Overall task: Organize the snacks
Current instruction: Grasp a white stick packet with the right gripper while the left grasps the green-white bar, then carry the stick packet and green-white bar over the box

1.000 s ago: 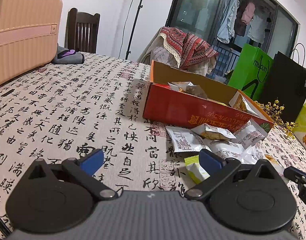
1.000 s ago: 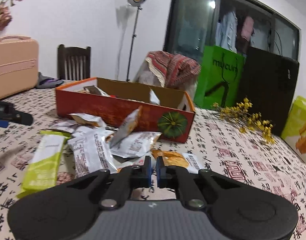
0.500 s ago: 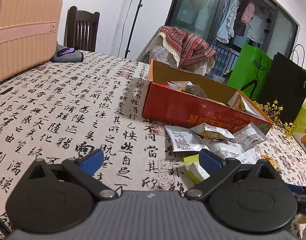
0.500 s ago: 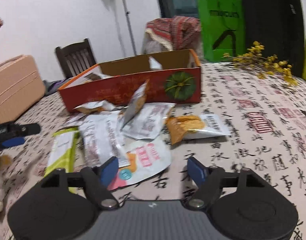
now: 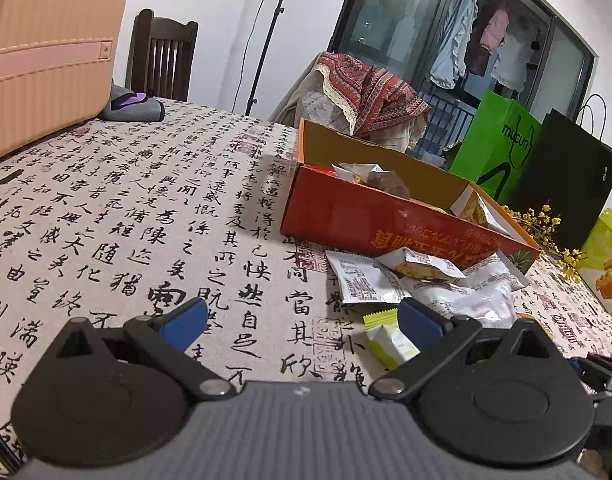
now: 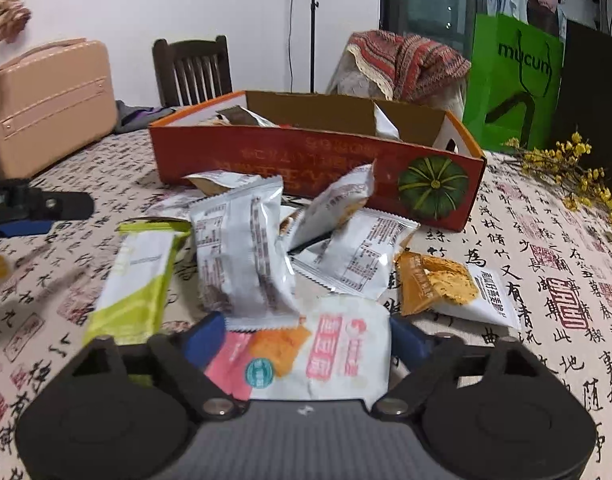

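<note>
At the near edge of the right wrist view, the right claw (image 6: pixel 302 340) tilts down over the snack heap, its blue pads spread either side of a white-and-pink packet (image 6: pixel 325 356) with red characters on it; the jaws are closing, and the packet lies between them with no pad seen pressing on it. Just beyond lie a lime-green bar wrapper (image 6: pixel 134 284), a silver packet (image 6: pixel 242 252) showing a printed table on its back, and an orange-and-white packet (image 6: pixel 449 288) with dark characters, all loose on the bench (image 6: pixel 545 264), whose cloth is covered in black calligraphy and red seals. Behind the heap stands the red cardboard box (image 6: pixel 306 156), upside-down gold characters along its wall and a green pumpkin picture at its right end, with a few packets already inside. In the left wrist view the left claw (image 5: pixel 302 320) hangs tilted down above the cloth, its jaws wide apart and holding nothing, the end of the lime wrapper just beside its right pad. Farther back are a pink suitcase (image 5: pixel 46 52), a dark wooden chair (image 5: pixel 162 60), a sprig of yellow flowers (image 6: pixel 573 172), a green paper bag (image 6: pixel 513 76) reading "mucun" and a black bag (image 5: pixel 565 180) beside it.
</note>
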